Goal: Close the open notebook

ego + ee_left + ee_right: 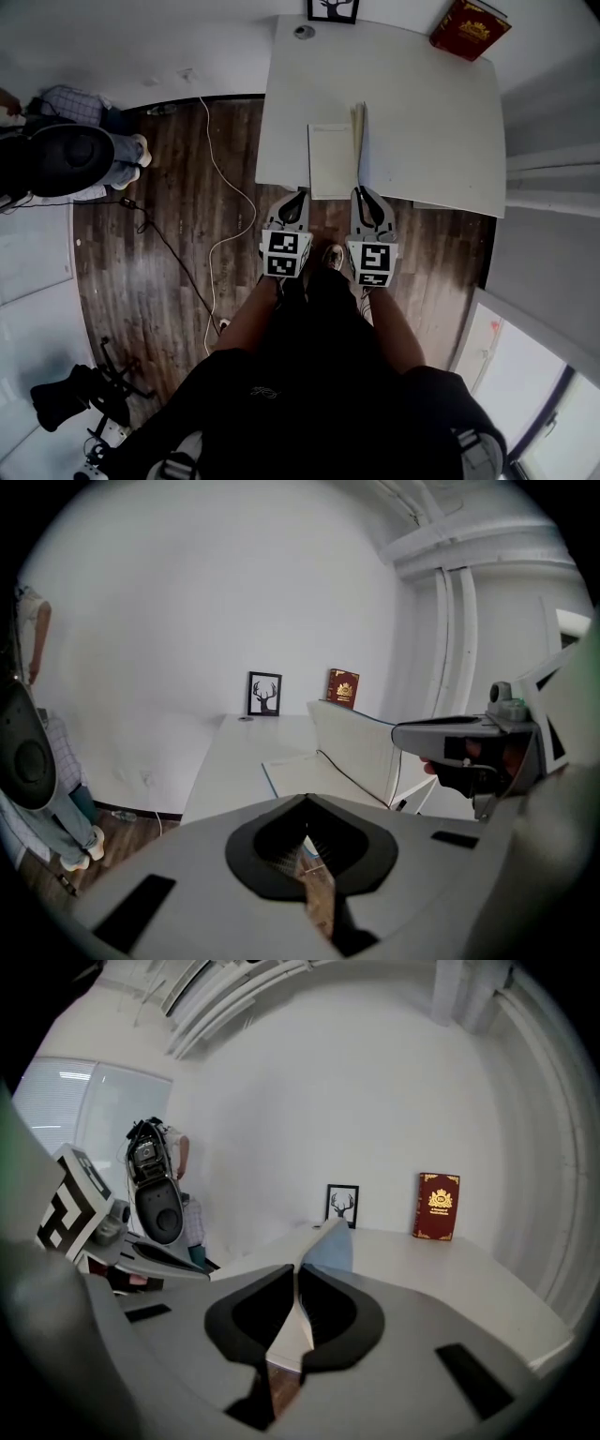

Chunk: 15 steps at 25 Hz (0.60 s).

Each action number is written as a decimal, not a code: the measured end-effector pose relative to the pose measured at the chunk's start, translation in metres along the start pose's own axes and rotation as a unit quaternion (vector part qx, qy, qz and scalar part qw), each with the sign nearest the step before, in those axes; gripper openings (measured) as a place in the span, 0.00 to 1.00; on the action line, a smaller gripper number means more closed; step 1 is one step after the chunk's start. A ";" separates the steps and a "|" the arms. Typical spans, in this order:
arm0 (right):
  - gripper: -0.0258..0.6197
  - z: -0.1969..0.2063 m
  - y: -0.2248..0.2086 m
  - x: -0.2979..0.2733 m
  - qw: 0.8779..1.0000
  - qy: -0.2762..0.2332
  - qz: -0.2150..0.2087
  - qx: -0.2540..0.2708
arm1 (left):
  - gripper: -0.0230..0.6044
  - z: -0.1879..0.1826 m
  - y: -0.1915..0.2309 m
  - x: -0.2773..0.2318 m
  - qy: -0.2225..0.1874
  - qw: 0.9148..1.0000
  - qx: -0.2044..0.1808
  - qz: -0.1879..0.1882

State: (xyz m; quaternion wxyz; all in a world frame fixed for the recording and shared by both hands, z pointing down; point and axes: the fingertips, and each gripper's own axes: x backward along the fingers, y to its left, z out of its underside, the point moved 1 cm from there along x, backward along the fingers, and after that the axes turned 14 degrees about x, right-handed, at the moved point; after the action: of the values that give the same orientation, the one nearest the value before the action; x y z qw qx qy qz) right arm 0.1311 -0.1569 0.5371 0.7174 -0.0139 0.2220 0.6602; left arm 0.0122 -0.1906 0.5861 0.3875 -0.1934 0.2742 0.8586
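The notebook point(332, 159) lies at the near edge of the white table point(431, 112), its left page flat. Its right cover point(359, 139) stands upright on edge. My right gripper point(362, 193) is at the cover's near end, jaws pinched on that cover point(328, 1241), which rises from between them point(293, 1281). My left gripper point(298, 195) hovers just off the table edge by the flat page's near corner, jaws shut on nothing point(305, 804). In the left gripper view the flat page point(300, 772) and raised cover point(361, 750) show, with the right gripper point(450, 738) beside them.
A red book point(469, 28) leans at the table's far right corner, with a small framed deer picture point(333, 9) and a round object point(304, 31) along the back. A white cable point(225, 187) runs over the wooden floor. A person point(84, 155) sits at the left.
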 end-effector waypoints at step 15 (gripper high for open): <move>0.11 0.003 0.045 -0.021 0.994 0.032 -0.069 0.074 | 0.04 0.010 0.022 0.002 0.017 1.000 0.014 -0.017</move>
State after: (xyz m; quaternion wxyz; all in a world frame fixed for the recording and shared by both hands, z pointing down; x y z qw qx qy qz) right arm 0.0883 -0.1694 0.5595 0.7528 0.0031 0.2916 0.5901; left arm -0.0072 -0.1958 0.5997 0.3997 -0.2074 0.2898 0.8445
